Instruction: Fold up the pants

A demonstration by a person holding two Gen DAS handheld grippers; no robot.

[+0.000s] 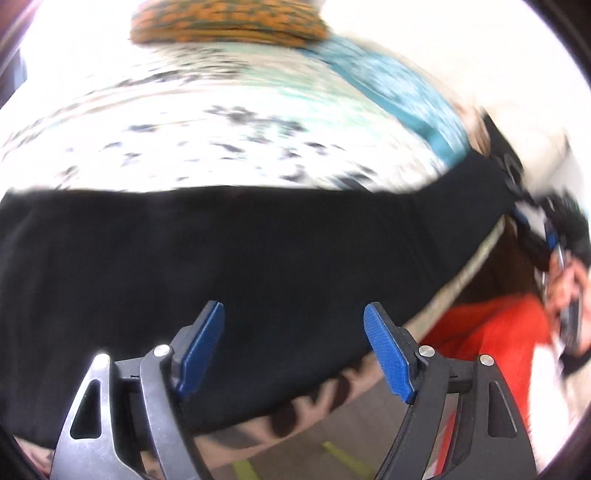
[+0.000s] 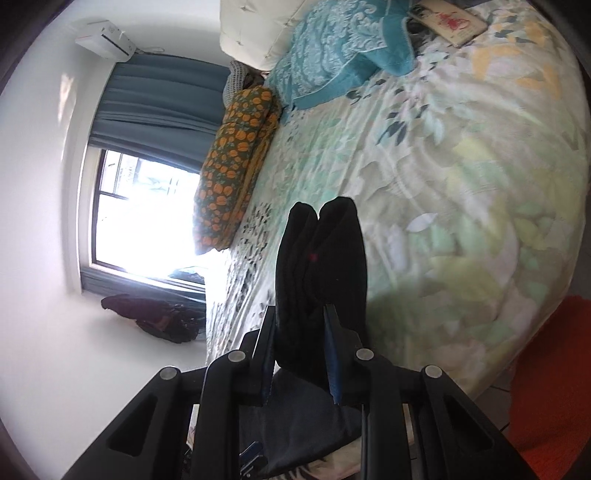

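Note:
The black pants (image 1: pixel 240 258) stretch as a wide dark band across the floral bed in the left wrist view. My left gripper (image 1: pixel 293 325) is open over the pants' near edge, its blue pads apart and holding nothing. My right gripper (image 2: pixel 299 328) is shut on a bunched fold of the black pants (image 2: pixel 321 251), which stands up between its fingers above the bed. The right gripper also shows at the far right of the left wrist view (image 1: pixel 554 236), blurred, at the pants' end.
The floral bedsheet (image 2: pixel 461 166) covers the bed. A teal pillow (image 2: pixel 332 55) and an orange-patterned folded blanket (image 2: pixel 232 162) lie at its head. A phone (image 2: pixel 454 20) lies by the pillow. A window (image 2: pixel 147 210) and a dark bag (image 2: pixel 155 314) lie beyond. A person in red (image 1: pixel 491 332) stands alongside.

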